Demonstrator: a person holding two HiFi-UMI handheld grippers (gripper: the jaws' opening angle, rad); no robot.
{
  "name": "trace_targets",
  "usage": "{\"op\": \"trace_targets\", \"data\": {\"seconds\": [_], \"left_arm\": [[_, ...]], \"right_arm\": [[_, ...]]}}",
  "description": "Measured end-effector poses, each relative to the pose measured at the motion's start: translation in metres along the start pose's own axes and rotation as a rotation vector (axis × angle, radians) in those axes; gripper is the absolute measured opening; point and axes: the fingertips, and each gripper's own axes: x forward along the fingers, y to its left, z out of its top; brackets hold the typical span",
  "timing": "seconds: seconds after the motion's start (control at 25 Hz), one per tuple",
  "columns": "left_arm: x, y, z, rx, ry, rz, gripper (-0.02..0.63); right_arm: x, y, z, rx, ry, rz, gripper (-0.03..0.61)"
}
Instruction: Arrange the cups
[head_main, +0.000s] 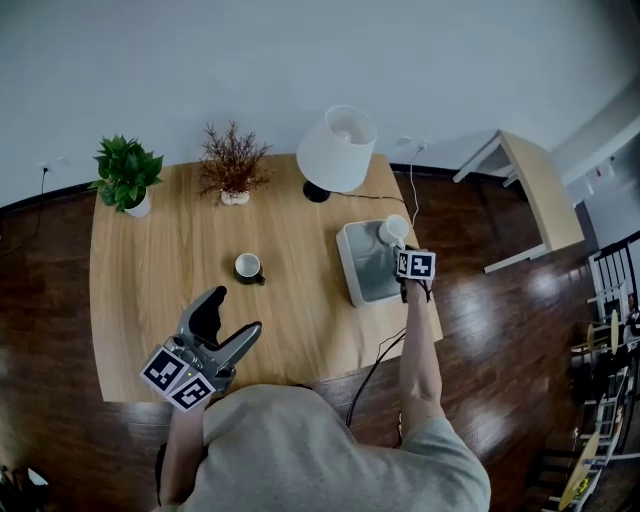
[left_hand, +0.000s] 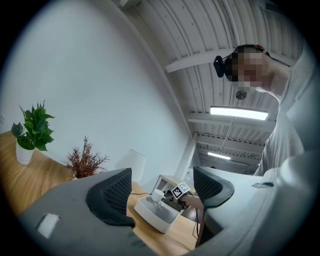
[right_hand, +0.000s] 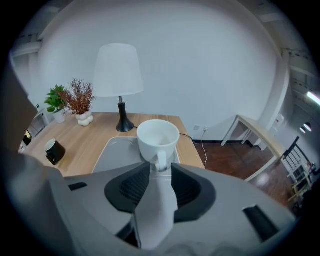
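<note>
A white cup (head_main: 393, 229) (right_hand: 158, 137) stands upright in the far right corner of the grey tray (head_main: 365, 285) (right_hand: 112, 152). My right gripper (head_main: 401, 246) (right_hand: 159, 172) points down at it. Its jaws stand a little apart on either side of the cup's handle, and the pads do not press on it. A black cup with a white inside (head_main: 247, 267) (right_hand: 54, 150) sits on the wooden table (head_main: 150, 270) left of the tray. My left gripper (head_main: 237, 312) (left_hand: 162, 187) hovers open and empty at the near edge, aimed level towards the tray (left_hand: 155, 214).
A white lamp (head_main: 337, 150) stands behind the tray, with its cable running off the table's right edge. A dried red plant (head_main: 232, 165) and a green potted plant (head_main: 127, 172) sit along the back. A light side table (head_main: 535, 185) stands on the floor to the right.
</note>
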Motion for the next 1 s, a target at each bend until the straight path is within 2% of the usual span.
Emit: {"op": "trace_targets", "data": {"seconds": [0.08, 0.16, 0.28, 0.36, 0.52, 0.64, 0.76, 0.84, 1.0], "left_arm": [[0.000, 0.003, -0.001, -0.005, 0.000, 0.004, 0.376], [-0.001, 0.007, 0.000, -0.010, -0.004, 0.009, 0.376], [-0.004, 0.010, 0.003, -0.015, -0.018, 0.018, 0.376], [-0.007, 0.011, 0.005, -0.017, -0.027, 0.023, 0.376], [-0.013, 0.013, 0.007, -0.017, -0.042, 0.037, 0.375], [-0.017, 0.014, 0.008, -0.016, -0.050, 0.043, 0.376], [-0.020, 0.014, 0.011, -0.012, -0.058, 0.044, 0.376], [-0.022, 0.013, 0.015, -0.010, -0.067, 0.044, 0.376], [-0.027, 0.013, 0.022, -0.014, -0.101, 0.038, 0.370]], "right_arm": [[-0.014, 0.012, 0.000, 0.030, -0.050, 0.018, 0.150], [-0.030, 0.044, 0.007, 0.011, -0.126, 0.071, 0.149], [-0.055, 0.120, 0.025, -0.107, -0.272, 0.195, 0.147], [-0.064, 0.177, 0.025, -0.194, -0.314, 0.289, 0.147], [-0.067, 0.282, 0.005, -0.367, -0.280, 0.459, 0.152], [-0.067, 0.340, -0.006, -0.461, -0.247, 0.536, 0.152], [-0.064, 0.380, -0.013, -0.525, -0.207, 0.584, 0.153], [-0.061, 0.400, -0.018, -0.567, -0.174, 0.600, 0.229], [-0.053, 0.427, -0.028, -0.607, -0.118, 0.610, 0.229]]}}
